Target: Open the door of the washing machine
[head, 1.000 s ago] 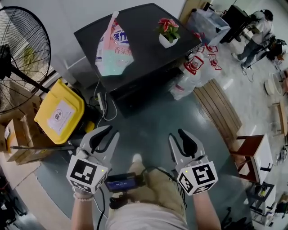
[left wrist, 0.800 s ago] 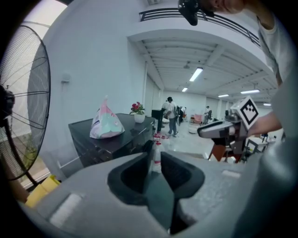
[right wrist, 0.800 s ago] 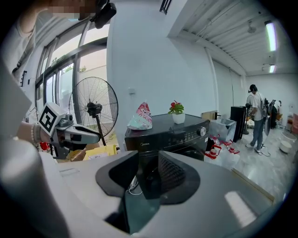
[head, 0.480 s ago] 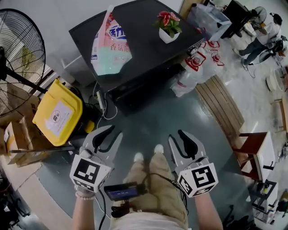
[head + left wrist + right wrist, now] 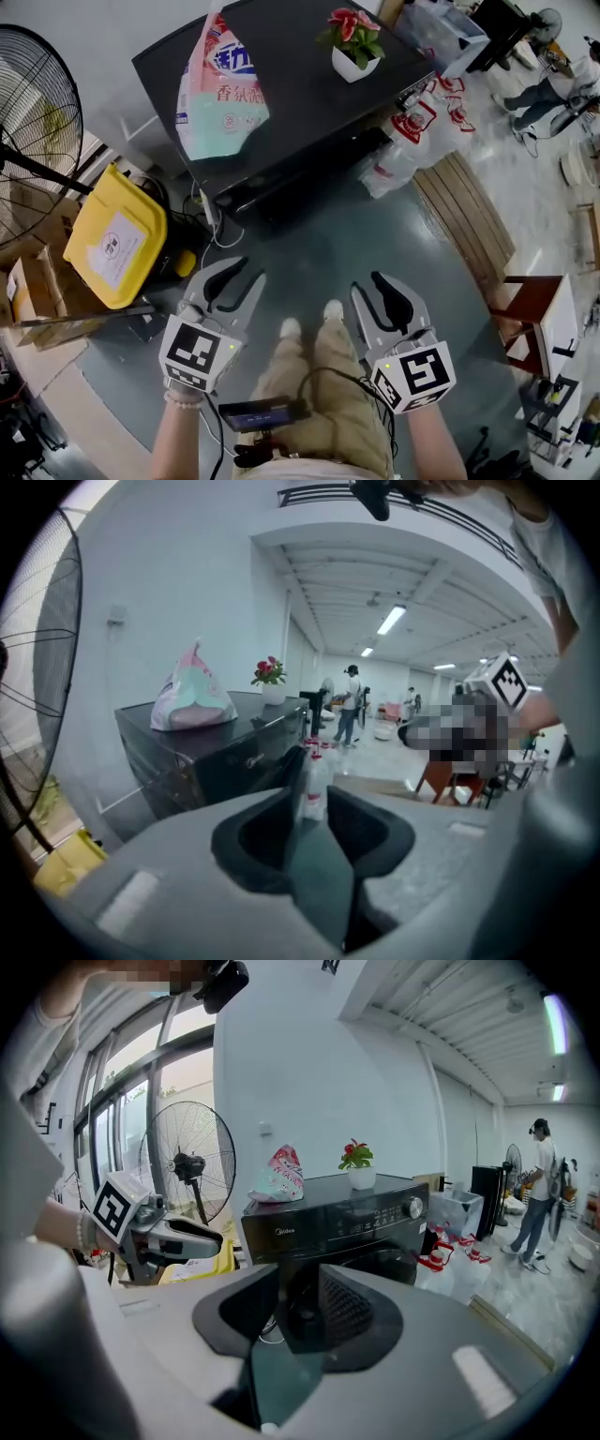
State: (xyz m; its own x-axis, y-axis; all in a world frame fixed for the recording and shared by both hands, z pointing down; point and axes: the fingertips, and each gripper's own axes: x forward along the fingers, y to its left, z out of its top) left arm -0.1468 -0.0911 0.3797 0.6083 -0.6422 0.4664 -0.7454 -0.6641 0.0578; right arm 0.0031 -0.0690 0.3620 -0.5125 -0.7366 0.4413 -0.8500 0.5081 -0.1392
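Washing machine point(image 5: 300, 89) ahead of both tongs and well apart from them, front face turned toward the person; door point(image 5: 389, 1262) shut, low on that front under the control panel, out of sight in the head view and seen only past the right jaws; handle side not readable.

Left tongs point(image 5: 244, 276) released, with jaws just now opening wider and nothing between them; sighted past the machine's front corner on the jugs point(image 5: 403, 141) beside it. Right tongs point(image 5: 367, 283) also released, at a middling gape, empty; sighted squarely on the machine's front, with the door far off in the gap between the jaws.

About level with each other in distance from the machine; right tongs judged the better lined up with the door. Judged as approach only: forward and down to the door's rim first, then a pull outward, away from the machine's front.

On the machine's top: 1 detergent bag point(image 5: 217, 89), full and lying on its side; 1 white pot point(image 5: 349, 66) holding red flowers. To the machine's left as faced: 1 yellow bin point(image 5: 112, 234), lid down, contents hidden. To its right: the clear jugs with red labels, fill not readable.
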